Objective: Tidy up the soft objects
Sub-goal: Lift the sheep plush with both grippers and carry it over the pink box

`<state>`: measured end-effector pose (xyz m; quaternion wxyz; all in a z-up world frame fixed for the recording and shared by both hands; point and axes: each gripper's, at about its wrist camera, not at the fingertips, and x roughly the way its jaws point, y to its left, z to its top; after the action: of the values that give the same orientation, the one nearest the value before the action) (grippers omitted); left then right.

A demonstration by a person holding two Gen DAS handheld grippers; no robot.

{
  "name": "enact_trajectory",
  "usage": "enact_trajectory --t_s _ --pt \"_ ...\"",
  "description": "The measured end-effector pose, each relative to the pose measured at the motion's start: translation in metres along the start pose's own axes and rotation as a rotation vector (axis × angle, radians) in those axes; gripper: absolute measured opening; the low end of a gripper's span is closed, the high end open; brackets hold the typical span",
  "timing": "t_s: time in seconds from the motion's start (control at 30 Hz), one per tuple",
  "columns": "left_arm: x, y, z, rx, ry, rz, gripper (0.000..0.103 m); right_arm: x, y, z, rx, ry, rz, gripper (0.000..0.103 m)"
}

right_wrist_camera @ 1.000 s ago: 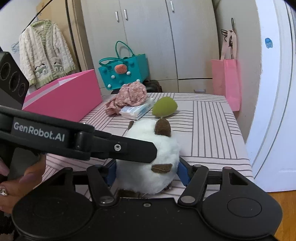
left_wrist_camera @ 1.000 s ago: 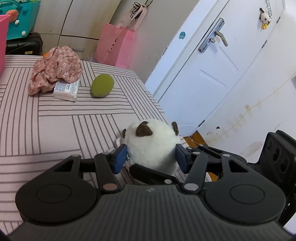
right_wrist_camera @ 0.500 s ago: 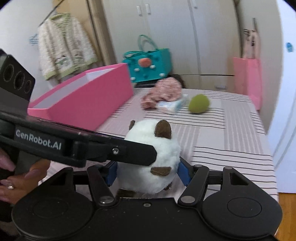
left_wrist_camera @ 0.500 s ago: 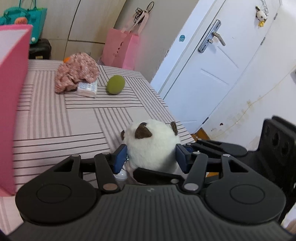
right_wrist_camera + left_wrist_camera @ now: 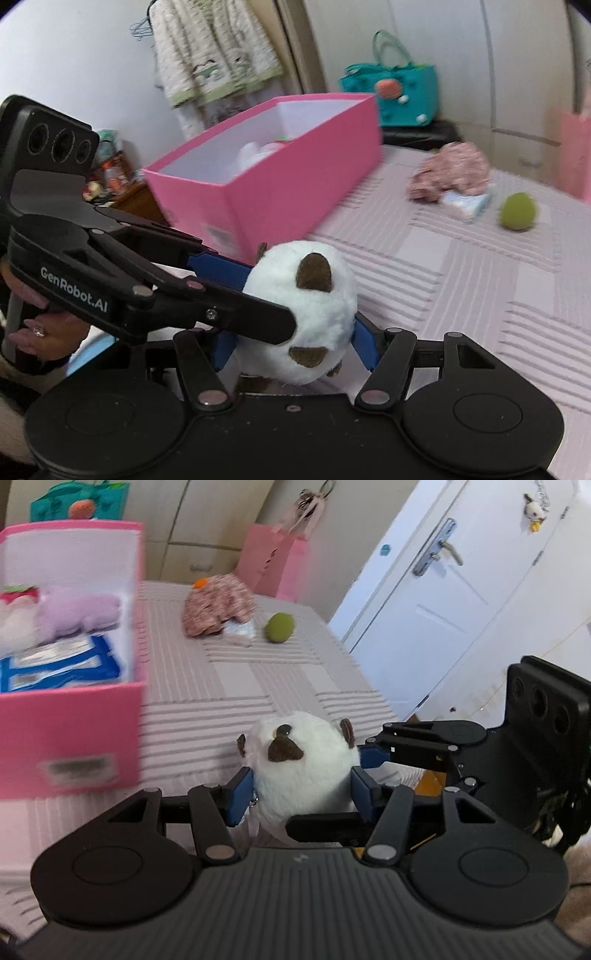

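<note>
The pink box (image 5: 70, 734) has swung closer; my left gripper (image 5: 301, 790) and right gripper (image 5: 291, 345) both pinch the soft, light plush toy (image 5: 301, 764) around its middle.

White plush toy (image 5: 314, 306) between both grippers' jaws, beside pink box (image 5: 280, 184).

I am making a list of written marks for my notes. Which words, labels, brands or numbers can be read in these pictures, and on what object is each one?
"GenRobot.AI": white letters on the side of the left gripper, seen from the right wrist.
Label on the pink box: blurred, unreadable.
Blue and white packet inside the box: print blurred, unreadable.
Small white pack beside the floral cloth: no legible text.
</note>
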<state>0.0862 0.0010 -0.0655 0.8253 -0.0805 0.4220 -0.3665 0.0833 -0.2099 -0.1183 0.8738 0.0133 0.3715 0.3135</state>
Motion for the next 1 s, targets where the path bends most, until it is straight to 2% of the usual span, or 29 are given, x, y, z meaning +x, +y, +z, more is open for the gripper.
enact_trajectory --t_s 0.17,0.37,0.5,0.67,0.83,1.0 --pt "-0.021 0.016 0.0 -0.077 0.096 0.027 0.055 0.014 0.023 0.008 -0.035 0.065 0.076 0.069" --pt "-0.06 0.023 -0.002 -0.109 0.101 0.055 0.055 0.014 0.047 0.022 -0.074 0.078 0.163 0.069" --pt "-0.091 0.033 -0.005 -0.156 0.017 0.036 0.055 0.011 0.061 0.036 -0.095 0.065 0.222 0.069" --pt "-0.114 0.039 0.001 -0.16 -0.083 0.048 0.055 0.004 0.079 0.058 -0.167 -0.009 0.216 0.069" --pt "-0.134 0.032 0.021 -0.089 -0.198 0.079 0.056 -0.011 0.082 0.083 -0.184 -0.104 0.219 0.069" --pt "-0.142 0.032 0.044 -0.024 -0.296 0.13 0.056 -0.009 0.081 0.106 -0.197 -0.175 0.195 0.069"
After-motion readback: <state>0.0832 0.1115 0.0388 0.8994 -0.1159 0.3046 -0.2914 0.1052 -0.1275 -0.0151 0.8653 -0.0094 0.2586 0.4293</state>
